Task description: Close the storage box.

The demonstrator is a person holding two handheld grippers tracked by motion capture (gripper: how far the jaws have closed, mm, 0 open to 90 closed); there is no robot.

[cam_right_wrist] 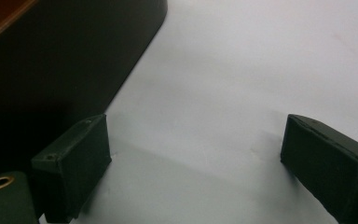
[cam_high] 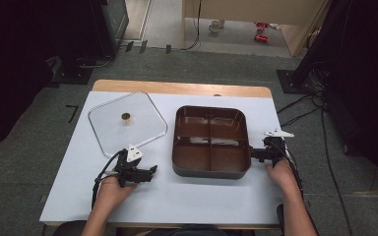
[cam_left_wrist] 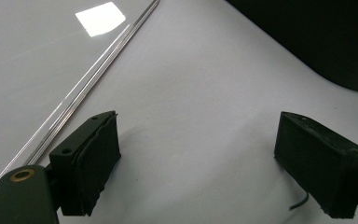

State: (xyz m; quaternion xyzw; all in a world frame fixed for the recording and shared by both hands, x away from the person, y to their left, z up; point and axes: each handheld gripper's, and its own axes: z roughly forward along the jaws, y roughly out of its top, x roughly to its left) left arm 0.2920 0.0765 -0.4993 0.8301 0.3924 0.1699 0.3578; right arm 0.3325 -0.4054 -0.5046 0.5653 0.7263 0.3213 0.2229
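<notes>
A brown tray (cam_high: 210, 169) with four compartments sits in the middle of the white table; nothing lies in them. A clear square lid (cam_high: 106, 130) with a gold knob (cam_high: 126, 116) lies flat to its left. My left gripper (cam_high: 152, 170) rests low on the table between the lid's near corner and the tray, jaws wide apart with bare tabletop between them (cam_left_wrist: 198, 163). The lid's edge (cam_left_wrist: 88, 79) runs past its left jaw. My right gripper (cam_high: 254, 153) sits at the tray's right side, open, with the tray's dark wall (cam_right_wrist: 65, 60) beside its left jaw.
The white table (cam_high: 187, 196) has a wooden strip (cam_high: 177, 88) along its far edge. Black stands and cables (cam_high: 320, 98) sit on the grey floor around it. A doorway with small items on the floor lies far behind.
</notes>
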